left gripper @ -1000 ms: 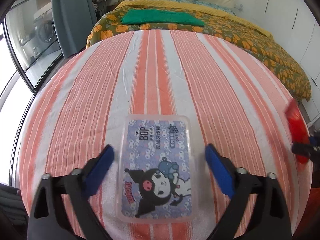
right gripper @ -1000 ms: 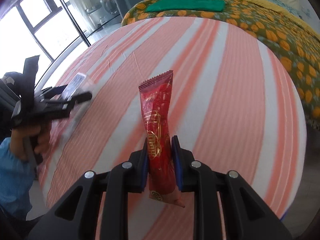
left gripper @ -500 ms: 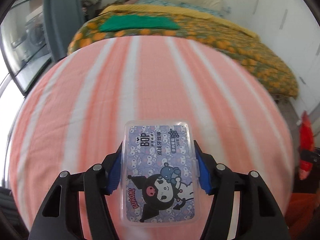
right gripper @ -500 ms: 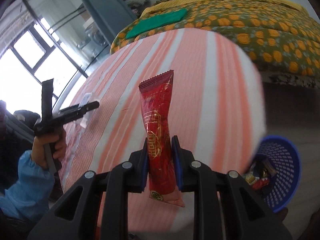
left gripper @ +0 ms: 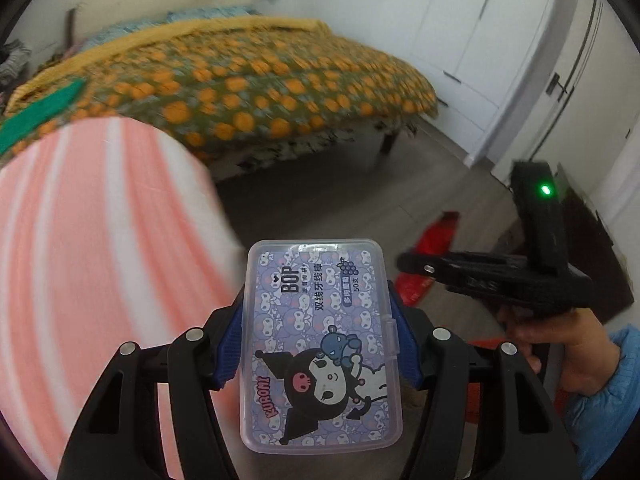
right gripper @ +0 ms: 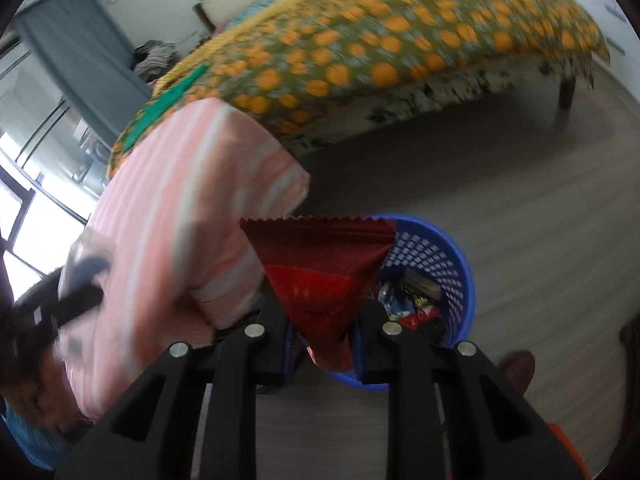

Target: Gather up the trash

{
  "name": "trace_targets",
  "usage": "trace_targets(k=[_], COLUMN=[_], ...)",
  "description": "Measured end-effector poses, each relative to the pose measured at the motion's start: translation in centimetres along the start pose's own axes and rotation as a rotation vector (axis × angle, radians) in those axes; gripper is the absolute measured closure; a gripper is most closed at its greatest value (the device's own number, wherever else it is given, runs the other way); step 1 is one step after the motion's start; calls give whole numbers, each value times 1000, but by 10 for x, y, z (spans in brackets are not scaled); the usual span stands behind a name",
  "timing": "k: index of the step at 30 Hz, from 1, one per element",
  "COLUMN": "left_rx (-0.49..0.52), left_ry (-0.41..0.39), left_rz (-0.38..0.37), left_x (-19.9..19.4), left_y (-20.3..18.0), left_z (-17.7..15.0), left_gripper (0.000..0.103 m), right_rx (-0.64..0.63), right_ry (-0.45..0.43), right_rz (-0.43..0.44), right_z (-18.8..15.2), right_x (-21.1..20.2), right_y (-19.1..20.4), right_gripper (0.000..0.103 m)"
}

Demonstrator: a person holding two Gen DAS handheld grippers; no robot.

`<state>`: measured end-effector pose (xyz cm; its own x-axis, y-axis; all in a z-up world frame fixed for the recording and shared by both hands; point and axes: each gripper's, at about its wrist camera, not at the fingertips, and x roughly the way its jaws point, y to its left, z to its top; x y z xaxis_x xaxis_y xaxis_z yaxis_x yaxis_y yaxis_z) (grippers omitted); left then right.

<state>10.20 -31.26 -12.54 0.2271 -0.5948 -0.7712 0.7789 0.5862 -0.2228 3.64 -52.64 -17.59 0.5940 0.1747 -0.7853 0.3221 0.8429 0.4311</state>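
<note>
My left gripper (left gripper: 318, 332) is shut on a clear plastic floss-pick box (left gripper: 320, 344) with a purple cartoon label, held in the air past the edge of the pink-striped bed (left gripper: 92, 240). My right gripper (right gripper: 326, 320) has opened its jaws wide; the red snack wrapper (right gripper: 320, 272) hangs between them, over the blue mesh trash basket (right gripper: 448, 264), which holds several wrappers. The right gripper (left gripper: 416, 264) and the red wrapper (left gripper: 434, 236) also show at the right of the left wrist view.
A bed with an orange-patterned cover (left gripper: 248, 76) stands behind, with grey wood floor (right gripper: 520, 184) between. White wardrobe doors (left gripper: 460, 20) line the far wall. A window (right gripper: 24, 208) is at the left.
Both grippers swung right, off the striped bed toward the floor. My left gripper stayed shut on the box. My right gripper reached over the basket and its jaws opened around the wrapper.
</note>
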Motion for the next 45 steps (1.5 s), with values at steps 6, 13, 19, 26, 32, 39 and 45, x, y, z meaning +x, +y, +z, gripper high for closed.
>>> trace_targets(k=[6, 13, 19, 26, 32, 39, 45], left_rx=[26, 29, 31, 7, 75, 68, 56], left_ry=[89, 133, 150, 0, -34, -120, -78], left_rz=[51, 109, 138, 184, 186, 255, 258], left_x=[93, 174, 209, 147, 82, 28, 17], left_y=[-32, -23, -11, -30, -59, -78, -82], left_z=[-3, -6, -12, -15, -39, -60, -69], left_gripper=[41, 40, 20, 5, 5, 5, 5], right_rx=[69, 152, 249, 196, 19, -13, -68], right_ry=[30, 108, 98, 8, -36, -155, -191], right_rz=[-28, 0, -14, -228, -387, -352, -407], right_z=[13, 16, 16, 22, -2, -68, -103], right_x=[41, 96, 115, 65, 3, -60, -77], right_y=[-54, -97, -128, -118, -72, -25, -2], right_gripper=[83, 73, 13, 5, 5, 5, 5])
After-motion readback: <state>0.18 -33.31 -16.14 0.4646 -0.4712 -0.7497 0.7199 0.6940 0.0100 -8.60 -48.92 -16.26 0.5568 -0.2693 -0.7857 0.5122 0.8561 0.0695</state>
